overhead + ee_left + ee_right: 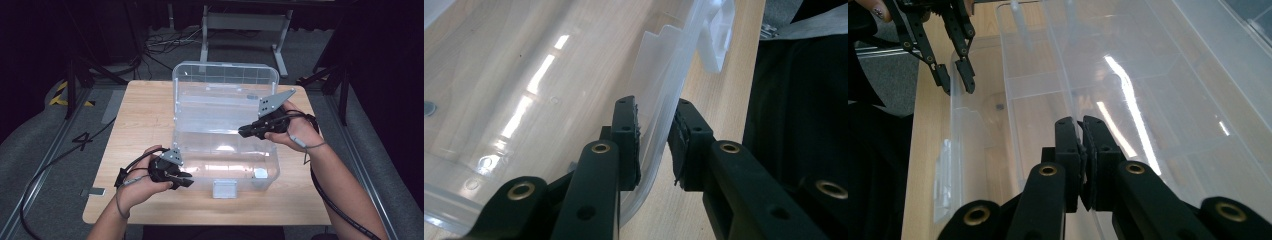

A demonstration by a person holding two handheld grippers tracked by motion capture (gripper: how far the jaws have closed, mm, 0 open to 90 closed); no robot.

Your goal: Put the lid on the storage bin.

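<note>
A clear plastic box (225, 165) sits mid-desk (135, 125), its lid (225, 80) standing upright behind it. The left hand-held gripper (655, 135) straddles the box's front wall, jaws either side of it, seemingly not quite pressing. The right hand-held gripper (1081, 145) is pinched tight on a thin clear inner wall of the box.

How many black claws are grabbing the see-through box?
2. The left claw straddles the clear plastic box's front wall near its left corner. The right claw pinches a clear inner edge on the box's right side.
</note>
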